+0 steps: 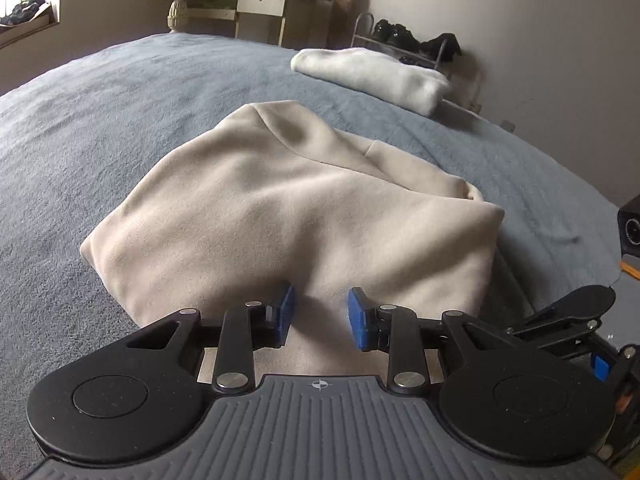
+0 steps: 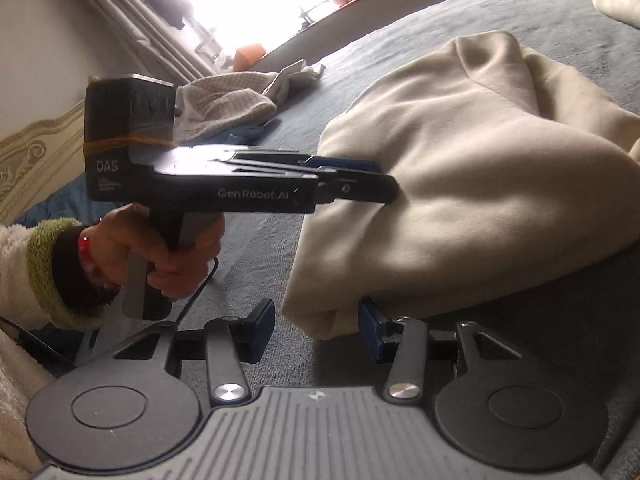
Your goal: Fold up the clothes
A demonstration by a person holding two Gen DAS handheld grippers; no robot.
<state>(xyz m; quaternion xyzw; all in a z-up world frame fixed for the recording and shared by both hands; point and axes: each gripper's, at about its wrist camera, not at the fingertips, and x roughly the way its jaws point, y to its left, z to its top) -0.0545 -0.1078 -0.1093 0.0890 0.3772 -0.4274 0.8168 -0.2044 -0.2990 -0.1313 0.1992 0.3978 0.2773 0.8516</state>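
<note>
Your left gripper [image 1: 320, 316] sits with its blue pads spread, fabric of the beige sweatshirt [image 1: 288, 208] showing in the gap between them, nothing pinched; from the right wrist view you see that same tool side-on, its tips touching the garment's near flank, your hand [image 2: 160, 256] wrapped round the grip below a fuzzy green-edged cuff [image 2: 44, 272]. Your right gripper [image 2: 316, 330] is spread wide too, the sweatshirt's lower corner hanging down between the pads, touching the right one or just beside it, hard to call. The sweatshirt lies bundled in a loose fold on the grey-blue bed cover [image 1: 100, 120]. Beyond it, a folded white garment [image 1: 372, 76] rests near the far edge, and a waffle-knit cloth [image 2: 224, 104] lies crumpled by the window side
</note>
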